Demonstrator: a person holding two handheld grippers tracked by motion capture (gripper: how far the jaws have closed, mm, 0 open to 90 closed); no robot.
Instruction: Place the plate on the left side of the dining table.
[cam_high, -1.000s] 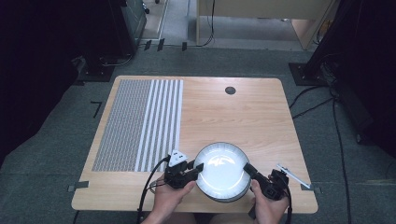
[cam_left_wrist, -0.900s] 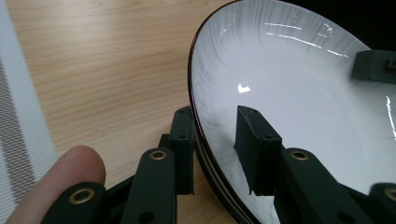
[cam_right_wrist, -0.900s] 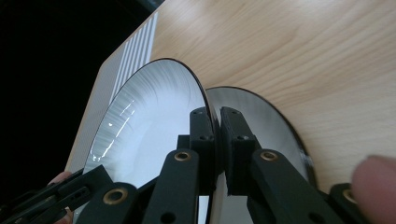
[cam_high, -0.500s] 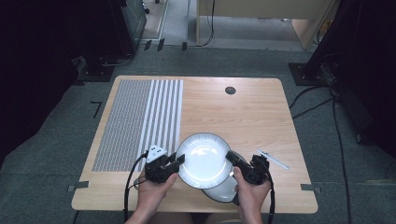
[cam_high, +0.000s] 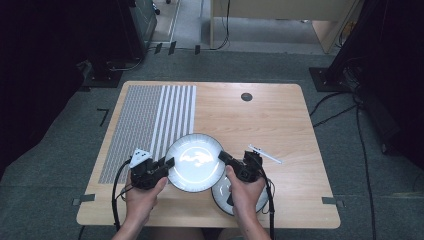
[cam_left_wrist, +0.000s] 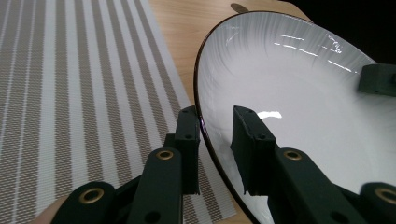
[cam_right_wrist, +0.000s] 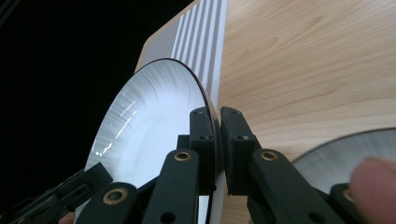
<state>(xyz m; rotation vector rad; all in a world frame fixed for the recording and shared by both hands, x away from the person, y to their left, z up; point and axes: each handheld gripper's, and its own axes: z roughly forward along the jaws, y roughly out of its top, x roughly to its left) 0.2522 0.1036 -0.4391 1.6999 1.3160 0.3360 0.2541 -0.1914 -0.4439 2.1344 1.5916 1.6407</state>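
The white plate (cam_high: 195, 162) sits in the lower middle of the high view, carried clear of the surface (cam_high: 280, 120) between two grips. The left hand-held gripper (cam_high: 167, 162) has the plate's left rim; the right hand-held gripper (cam_high: 223, 158) has its right rim.

State of the left hand-held gripper (cam_left_wrist: 217, 133): in the left gripper view the rim passes between its two jaws. The jaws have just been closing, with the rim between them. The inner jaw lies on the white face; the outer jaw appears a little off the dark edge, though from this angle contact cannot be confirmed.

State of the right hand-held gripper (cam_right_wrist: 218, 135): narrow, and clamped on the plate's (cam_right_wrist: 154, 121) thin edge.

A second plate (cam_high: 222, 197) lies on the surface at the lower right of the high view, partly under the raised one and under the right hand (cam_high: 245, 192).

Governing relation: the plate spans the gap between the two grippers, so the line from grip to grip runs left to right across the frame. The striped mat (cam_high: 150, 125) lies to the upper left, just beside the plate's left rim and nearer the left hand (cam_high: 142, 192). A move onto the mat would probably be led from the left side, with both grips kept level to prevent tilt.

A small white strip (cam_high: 265, 154) lies on the surface to the right of the right hand-held gripper.
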